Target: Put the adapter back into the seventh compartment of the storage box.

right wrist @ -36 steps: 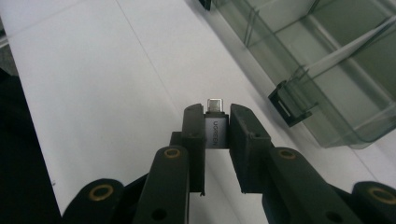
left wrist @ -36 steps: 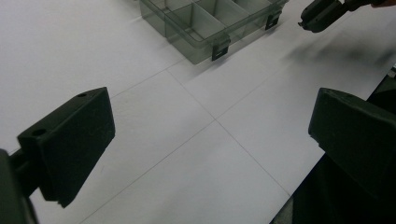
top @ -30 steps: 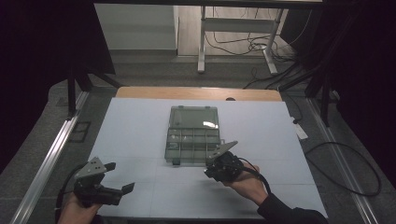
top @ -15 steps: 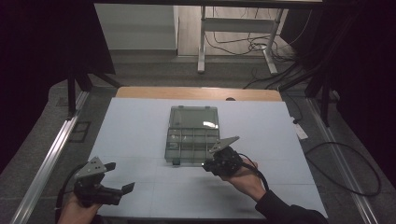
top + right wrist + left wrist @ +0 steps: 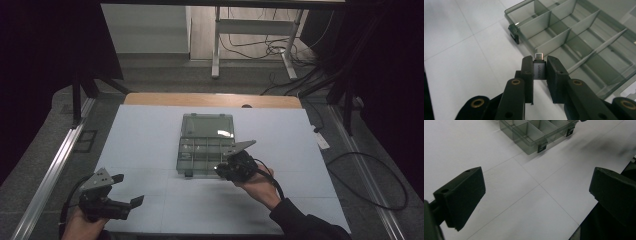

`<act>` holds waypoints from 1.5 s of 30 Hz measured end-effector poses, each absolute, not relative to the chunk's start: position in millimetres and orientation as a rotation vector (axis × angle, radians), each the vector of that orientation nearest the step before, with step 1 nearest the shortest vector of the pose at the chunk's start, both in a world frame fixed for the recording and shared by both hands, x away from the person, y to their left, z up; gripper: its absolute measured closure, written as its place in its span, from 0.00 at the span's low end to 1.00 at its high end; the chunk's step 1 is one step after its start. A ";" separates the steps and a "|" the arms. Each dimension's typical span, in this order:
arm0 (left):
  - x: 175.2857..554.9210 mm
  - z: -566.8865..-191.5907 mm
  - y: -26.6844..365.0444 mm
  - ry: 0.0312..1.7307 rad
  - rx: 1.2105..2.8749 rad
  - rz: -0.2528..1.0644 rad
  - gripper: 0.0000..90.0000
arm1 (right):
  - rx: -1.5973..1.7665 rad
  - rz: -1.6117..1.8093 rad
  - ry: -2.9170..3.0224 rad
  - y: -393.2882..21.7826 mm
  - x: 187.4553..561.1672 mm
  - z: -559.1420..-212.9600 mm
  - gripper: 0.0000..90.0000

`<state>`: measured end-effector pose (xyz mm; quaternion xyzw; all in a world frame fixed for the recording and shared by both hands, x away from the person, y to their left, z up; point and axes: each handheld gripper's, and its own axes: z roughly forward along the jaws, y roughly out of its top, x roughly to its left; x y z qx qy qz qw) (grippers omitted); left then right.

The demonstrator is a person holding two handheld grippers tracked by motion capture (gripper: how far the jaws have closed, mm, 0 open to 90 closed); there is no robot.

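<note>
one clear plastic divided organizer box, lid open, one small grey metal adapter pinched in right gripper, left gripper jaws spread wide, nothing between, white table

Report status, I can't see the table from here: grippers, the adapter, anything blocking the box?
Right gripper shut on small USB adapter, at organizer box near edge. Left gripper open, idle. Compartments look empty.
</note>
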<state>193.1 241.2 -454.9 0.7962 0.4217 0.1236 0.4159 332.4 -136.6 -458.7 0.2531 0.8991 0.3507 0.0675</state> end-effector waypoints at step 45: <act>193.2 -455.1 240.8 1.050 2.003 0.305 0.01 | 0.806 0.982 2.640 -114.9 373.4 -480.6 0.83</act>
